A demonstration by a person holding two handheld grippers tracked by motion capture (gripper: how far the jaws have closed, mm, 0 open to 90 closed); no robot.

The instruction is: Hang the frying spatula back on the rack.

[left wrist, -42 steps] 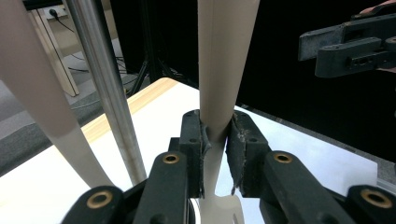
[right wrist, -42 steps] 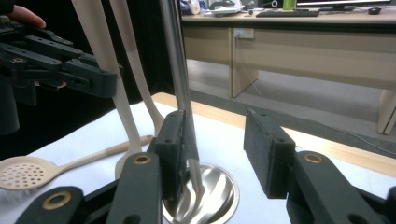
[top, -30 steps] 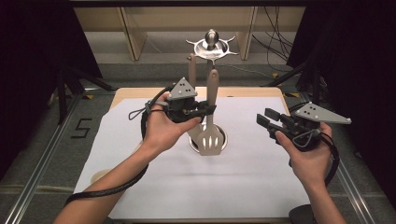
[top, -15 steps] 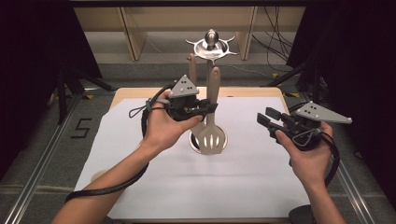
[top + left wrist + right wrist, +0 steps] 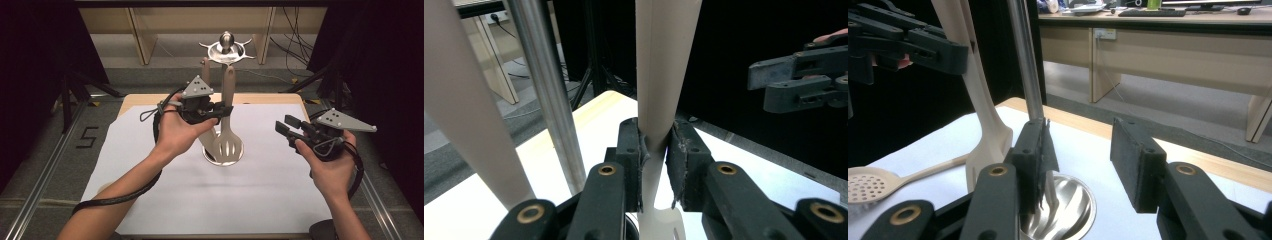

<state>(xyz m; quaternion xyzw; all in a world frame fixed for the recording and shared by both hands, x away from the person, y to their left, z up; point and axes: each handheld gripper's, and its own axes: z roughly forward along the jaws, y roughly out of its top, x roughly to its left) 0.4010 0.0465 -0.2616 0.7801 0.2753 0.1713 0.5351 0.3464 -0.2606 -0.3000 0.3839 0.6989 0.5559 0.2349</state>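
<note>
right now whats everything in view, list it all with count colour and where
slotted spatula: 1, cream, hanging on the rack, handle clamped by the left gripper
second utensil: 1, cream, hanging on the rack behind the spatula
skimmer spoon: 1, cream, lying flat on the white sheet
utensil rack: 1, silver metal, pole and round base at table centre
white sheet: 1, white, covering the table
table: 1, light wood, far edge showing past the sheet
left gripper: 1, black with grey plate, shut on the spatula handle
right gripper: 1, black with grey plate, open, held right of the rack
hands: 2, one per gripper
</note>
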